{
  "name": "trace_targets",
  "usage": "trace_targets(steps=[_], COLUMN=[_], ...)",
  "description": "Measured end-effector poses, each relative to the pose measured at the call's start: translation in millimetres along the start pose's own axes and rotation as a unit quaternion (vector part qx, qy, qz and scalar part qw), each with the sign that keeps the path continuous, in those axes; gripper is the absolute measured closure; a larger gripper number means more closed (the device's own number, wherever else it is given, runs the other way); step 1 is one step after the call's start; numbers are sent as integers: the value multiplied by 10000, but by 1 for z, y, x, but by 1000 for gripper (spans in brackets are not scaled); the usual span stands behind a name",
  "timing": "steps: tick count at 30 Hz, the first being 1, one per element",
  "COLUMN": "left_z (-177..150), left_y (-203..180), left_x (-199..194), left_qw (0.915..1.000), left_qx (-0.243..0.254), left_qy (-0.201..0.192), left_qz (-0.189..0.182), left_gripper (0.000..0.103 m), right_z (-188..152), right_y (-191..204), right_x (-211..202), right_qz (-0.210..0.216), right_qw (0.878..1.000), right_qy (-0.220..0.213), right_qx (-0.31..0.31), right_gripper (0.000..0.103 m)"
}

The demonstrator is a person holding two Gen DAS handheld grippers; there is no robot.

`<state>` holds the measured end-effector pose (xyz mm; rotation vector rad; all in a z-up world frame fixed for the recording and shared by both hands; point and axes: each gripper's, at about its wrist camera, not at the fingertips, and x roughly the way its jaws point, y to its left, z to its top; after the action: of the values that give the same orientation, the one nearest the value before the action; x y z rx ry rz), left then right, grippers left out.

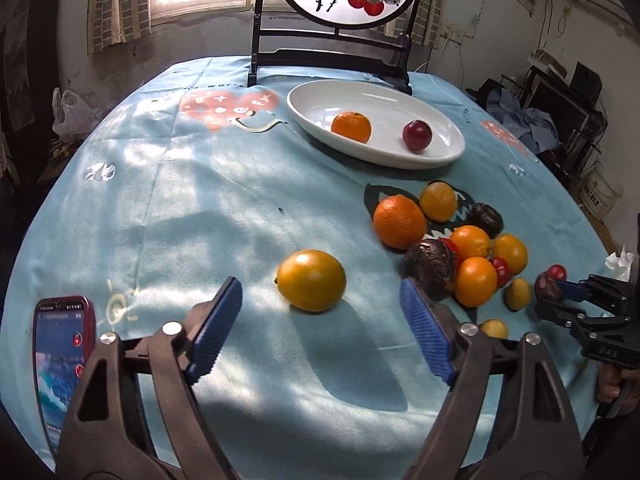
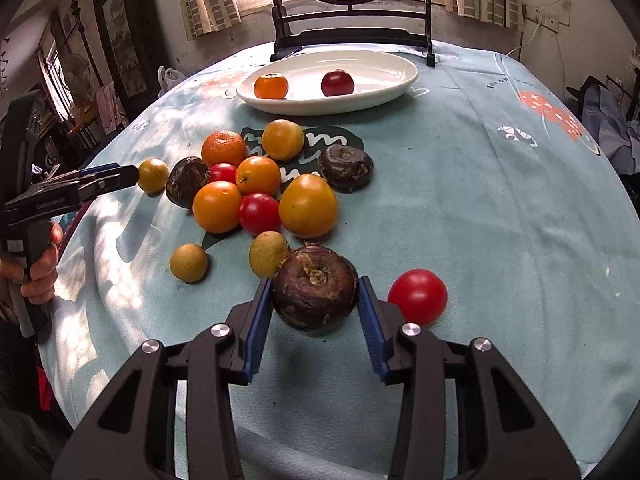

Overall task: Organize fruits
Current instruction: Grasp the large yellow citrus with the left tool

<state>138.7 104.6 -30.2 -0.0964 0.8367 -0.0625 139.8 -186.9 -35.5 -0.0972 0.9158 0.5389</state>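
A white oval plate (image 1: 448, 152) (image 2: 396, 80) at the back holds an orange (image 1: 351, 127) and a dark red fruit (image 1: 417, 136). A pile of oranges, red fruits and dark brown fruits (image 1: 460, 248) (image 2: 260, 188) lies on the cloth. My left gripper (image 1: 320, 320) is open, with a yellow-orange fruit (image 1: 311, 280) on the cloth just beyond its fingertips. My right gripper (image 2: 316, 312) is shut on a dark brown fruit (image 2: 316, 294) and holds it just above the cloth; it also shows in the left wrist view (image 1: 549, 287).
A red fruit (image 2: 417, 297) lies right of the held fruit, small yellow fruits (image 2: 188, 263) to its left. A phone (image 1: 60, 352) lies at the table's near left. A framed round screen (image 1: 332, 56) stands behind the plate. The table wears a light blue cloth (image 1: 180, 208).
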Motion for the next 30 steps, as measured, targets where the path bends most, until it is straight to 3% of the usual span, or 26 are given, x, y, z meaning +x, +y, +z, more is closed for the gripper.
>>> trace_targets(steps=[2,10,20,30], left_z=[2,4,6,4], left_y=[1,2,-3,-8], left_x=[11,32,35,21], left_qw=[9998,9987,9985,9996], left_qx=[58,56,102,-6], left_qy=[164,499,511,289], left_qz=[84,39,180,4], left_gripper=[38,54,59,59], right_z=[0,0,0,-1], right_y=[0,-3,-5,-3], right_x=[0,2,2,-3], right_qz=[24,109,172,183], right_qw=[10000,9999,9998,9998], right_qy=[-14,48,59,-77], right_qx=[-4,87,117,79], right_gripper=[60,60,60,60])
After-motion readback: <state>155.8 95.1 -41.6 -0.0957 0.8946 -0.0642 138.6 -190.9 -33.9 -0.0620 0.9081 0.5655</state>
